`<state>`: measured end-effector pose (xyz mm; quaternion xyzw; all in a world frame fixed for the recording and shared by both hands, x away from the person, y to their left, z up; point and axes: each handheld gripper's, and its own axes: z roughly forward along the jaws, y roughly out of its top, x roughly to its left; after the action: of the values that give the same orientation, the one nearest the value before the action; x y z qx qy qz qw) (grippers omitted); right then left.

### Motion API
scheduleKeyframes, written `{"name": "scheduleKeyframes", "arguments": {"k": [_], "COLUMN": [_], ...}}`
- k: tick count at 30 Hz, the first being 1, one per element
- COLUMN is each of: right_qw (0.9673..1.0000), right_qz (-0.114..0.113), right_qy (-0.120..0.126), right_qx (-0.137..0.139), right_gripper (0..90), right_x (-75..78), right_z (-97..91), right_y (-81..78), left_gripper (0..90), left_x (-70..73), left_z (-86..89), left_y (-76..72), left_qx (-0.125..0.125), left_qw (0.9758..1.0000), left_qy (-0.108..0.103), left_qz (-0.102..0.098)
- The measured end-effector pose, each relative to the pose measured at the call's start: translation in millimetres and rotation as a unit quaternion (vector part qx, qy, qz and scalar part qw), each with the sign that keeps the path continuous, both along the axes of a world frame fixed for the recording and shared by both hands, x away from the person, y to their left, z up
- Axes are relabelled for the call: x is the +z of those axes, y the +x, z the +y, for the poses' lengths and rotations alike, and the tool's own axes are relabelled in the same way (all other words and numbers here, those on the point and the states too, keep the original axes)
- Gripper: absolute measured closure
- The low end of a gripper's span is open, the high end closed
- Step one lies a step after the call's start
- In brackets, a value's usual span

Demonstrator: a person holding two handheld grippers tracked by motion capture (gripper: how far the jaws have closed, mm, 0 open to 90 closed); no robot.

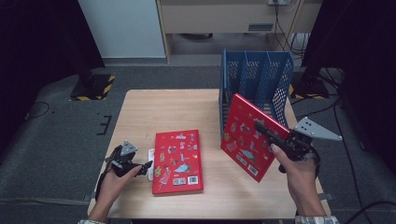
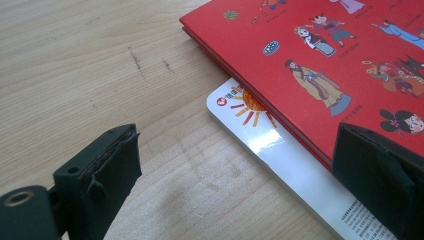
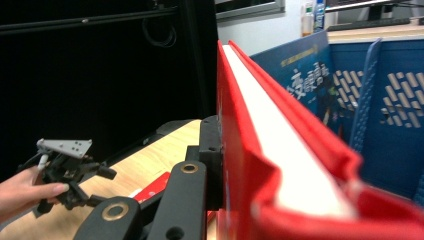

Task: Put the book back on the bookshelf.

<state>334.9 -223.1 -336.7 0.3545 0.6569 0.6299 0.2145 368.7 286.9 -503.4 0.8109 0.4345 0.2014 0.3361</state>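
A: Red book (image 1: 247, 136) is up off the worktop (image 1: 140, 112), tilted, its top corner leaning toward the blue mesh file rack (image 1: 275, 77), just in front of it. The right tool (image 1: 267, 131) is clenched on its right edge.

B: From the right gripper view I get the book (image 3: 250, 165) edge-on, white pages between red covers. One black jaw presses flat on the near cover; the other jaw is hidden behind the book. The near corner is blurred.

A: Can you tell whether it touches the rack?

B: No. The rack (image 3: 395, 115) sits behind it with a blue book (image 3: 305, 80) standing inside, but the gap is not readable.

A: Left tool (image 1: 145, 165) rests low at the worktop's left edge, jaws spread and holding nothing, beside a second red book (image 1: 178, 161) lying flat.

B: In the left gripper view that flat book (image 2: 320, 60) runs out of frame at top and right. A white booklet (image 2: 280, 160) pokes out under it, mostly covered, an orange sun mark showing. The right jaw blocks its lower end.

A: The left tool (image 3: 97, 186) shows far off in the right gripper view too, its fingers small and hard to read.
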Motion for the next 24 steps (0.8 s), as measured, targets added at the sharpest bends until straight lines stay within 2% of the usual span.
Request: {"name": "scheduleKeyframes", "arguments": {"k": [8, 24], "right_qw": [0.9999, 0.9973], "right_qz": [0.002, 0.0], "right_qy": [-0.001, -0.023], "right_qx": [-0.013, -0.07], "right_gripper": [80.0, 80.0], "right_x": [16.9, 36.3], "right_z": [-4.0, -6.8], "right_y": [1.9, 14.6], "left_gripper": [4.7, 4.8], "left_x": [-0.1, -1.5], "left_z": [0.9, 2.2], "left_y": [0.1, 1.1], "left_qx": [0.002, 0.004], "left_qw": [1.0, 1.0], "left_qy": [0.0, -0.003], "left_qz": [0.001, 0.002]}}
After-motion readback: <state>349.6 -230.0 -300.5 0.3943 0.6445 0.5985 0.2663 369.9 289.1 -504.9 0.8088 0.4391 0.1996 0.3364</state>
